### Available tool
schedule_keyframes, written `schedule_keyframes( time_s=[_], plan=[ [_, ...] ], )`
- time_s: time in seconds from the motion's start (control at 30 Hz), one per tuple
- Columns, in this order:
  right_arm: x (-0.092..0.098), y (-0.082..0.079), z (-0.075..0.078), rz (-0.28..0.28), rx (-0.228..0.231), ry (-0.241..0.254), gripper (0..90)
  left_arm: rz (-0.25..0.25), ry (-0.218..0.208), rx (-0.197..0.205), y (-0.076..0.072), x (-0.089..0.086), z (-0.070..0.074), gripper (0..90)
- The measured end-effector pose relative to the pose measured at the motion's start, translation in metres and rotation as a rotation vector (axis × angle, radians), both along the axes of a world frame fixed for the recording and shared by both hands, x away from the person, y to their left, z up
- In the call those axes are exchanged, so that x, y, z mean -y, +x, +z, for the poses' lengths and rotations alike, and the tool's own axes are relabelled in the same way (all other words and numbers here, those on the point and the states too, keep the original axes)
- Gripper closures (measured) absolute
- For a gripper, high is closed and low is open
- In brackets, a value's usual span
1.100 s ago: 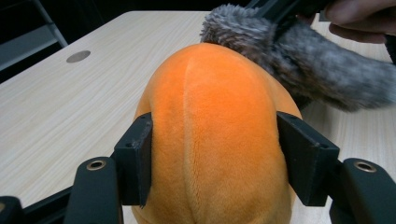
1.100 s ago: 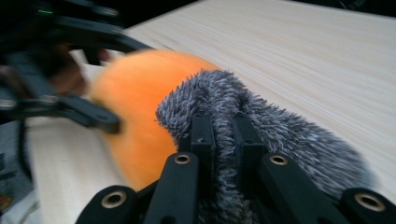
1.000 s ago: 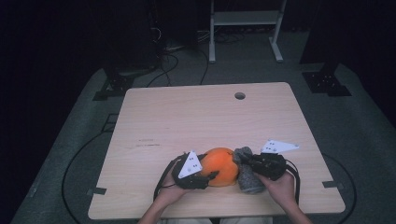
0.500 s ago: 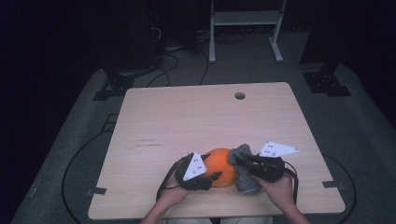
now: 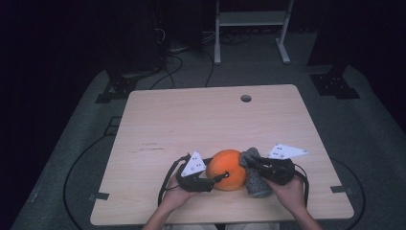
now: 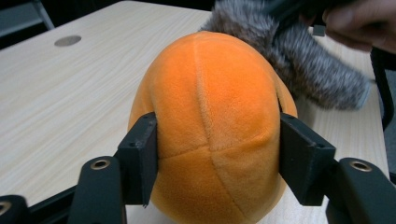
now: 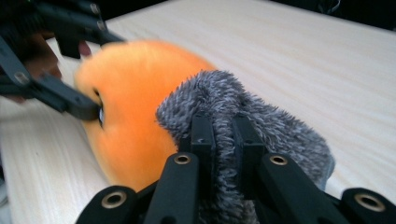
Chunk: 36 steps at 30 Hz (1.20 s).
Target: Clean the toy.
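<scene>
Orange plush ball (image 5: 229, 168): rests on the near part of the light wooden table (image 5: 191, 120), between the two grippers. Left gripper (image 6: 217, 154): jaws have just been closing, now pressed into both flanks of the ball, denting the plush. Right gripper (image 7: 223, 140): jaws nearly together, pinching a fold of the grey furry cloth (image 5: 253, 172), which lies against the ball's right side.

The left hand-held gripper (image 6: 219, 158) has just been closing, squeezing the orange plush ball (image 6: 215, 116).
</scene>
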State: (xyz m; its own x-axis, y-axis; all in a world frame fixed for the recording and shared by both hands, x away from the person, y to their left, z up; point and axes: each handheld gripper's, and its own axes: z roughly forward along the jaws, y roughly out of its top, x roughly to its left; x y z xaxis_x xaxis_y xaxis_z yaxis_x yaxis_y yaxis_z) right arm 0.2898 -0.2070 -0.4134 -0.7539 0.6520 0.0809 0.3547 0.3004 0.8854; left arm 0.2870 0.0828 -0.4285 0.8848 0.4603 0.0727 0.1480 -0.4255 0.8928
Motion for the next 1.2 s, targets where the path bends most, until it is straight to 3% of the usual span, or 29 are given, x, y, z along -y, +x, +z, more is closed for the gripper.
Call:
schedule_keyframes(
  time_s=[0.03, 0.07, 0.13, 0.17, 0.23, 0.3, 0.33, 0.5, 0.53, 0.6, 0.67, 0.8, 0.87, 1.0, 1.13, 1.17, 1.2],
  plan=[
    [0.0, -0.002, 0.003, 0.013, 0.012, 0.023, 81.1, 0.0, 0.0, 0.0, 0.0, 0.0, 0.0, 37.8],
    [-0.001, -0.005, 0.008, 0.041, 0.029, 0.056, 81.0, -0.023, 0.028, 0.049, -0.005, 0.004, 0.002, 38.4],
    [-0.008, -0.013, 0.017, 0.098, 0.068, 0.08, 81.0, -0.038, 0.054, 0.085, -0.011, 0.009, 0.003, 39.0],
    [-0.012, -0.015, 0.019, 0.128, 0.079, 0.081, 81.0, -0.048, 0.066, 0.104, -0.013, 0.01, 0.003, 39.2],
    [-0.018, -0.016, 0.017, 0.13, 0.095, 0.024, 81.1, -0.052, 0.088, 0.119, -0.015, 0.013, 0.003, 39.6],
    [-0.017, -0.014, 0.013, 0.122, 0.082, 0.021, 81.1, -0.049, 0.088, 0.117, -0.015, 0.013, 0.002, 39.9],
    [-0.008, -0.006, 0.008, 0.08, 0.035, 0.025, 81.1, -0.049, 0.083, 0.111, -0.014, 0.012, 0.002, 39.9],
    [0.005, 0.003, 0.003, 0.018, -0.01, 0.008, 81.1, -0.053, 0.066, 0.109, -0.014, 0.012, 0.001, 39.6],
    [0.009, 0.005, 0.002, 0.01, -0.04, 0.031, 81.1, -0.05, 0.068, 0.111, -0.014, 0.012, 0.002, 39.6],
    [0.009, 0.004, 0.004, 0.015, -0.029, 0.038, 81.1, -0.054, 0.068, 0.116, -0.014, 0.012, 0.002, 39.6],
    [-0.001, -0.008, 0.017, 0.097, 0.03, 0.091, 81.1, -0.059, 0.072, 0.129, -0.015, 0.014, 0.001, 39.9],
    [-0.012, -0.011, 0.016, 0.107, 0.067, 0.018, 81.1, -0.062, 0.085, 0.139, -0.017, 0.015, 0.002, 39.8],
    [-0.007, -0.005, 0.01, 0.086, 0.025, 0.034, 81.1, -0.059, 0.077, 0.127, -0.016, 0.014, 0.002, 39.3],
    [-0.001, -0.005, 0.01, 0.038, 0.018, 0.021, 81.1, -0.053, 0.07, 0.125, -0.016, 0.014, 0.002, 39.0],
    [-0.009, -0.015, 0.017, 0.11, 0.056, 0.056, 81.1, -0.053, 0.075, 0.134, -0.017, 0.015, 0.002, 38.9],
    [-0.018, -0.018, 0.018, 0.126, 0.09, 0.007, 81.1, -0.055, 0.066, 0.118, -0.016, 0.015, 0.002, 33.6],
    [-0.019, -0.017, 0.017, 0.117, 0.095, -0.012, 81.1, -0.051, 0.052, 0.097, -0.014, 0.015, 0.001, 28.4]
  ],
)
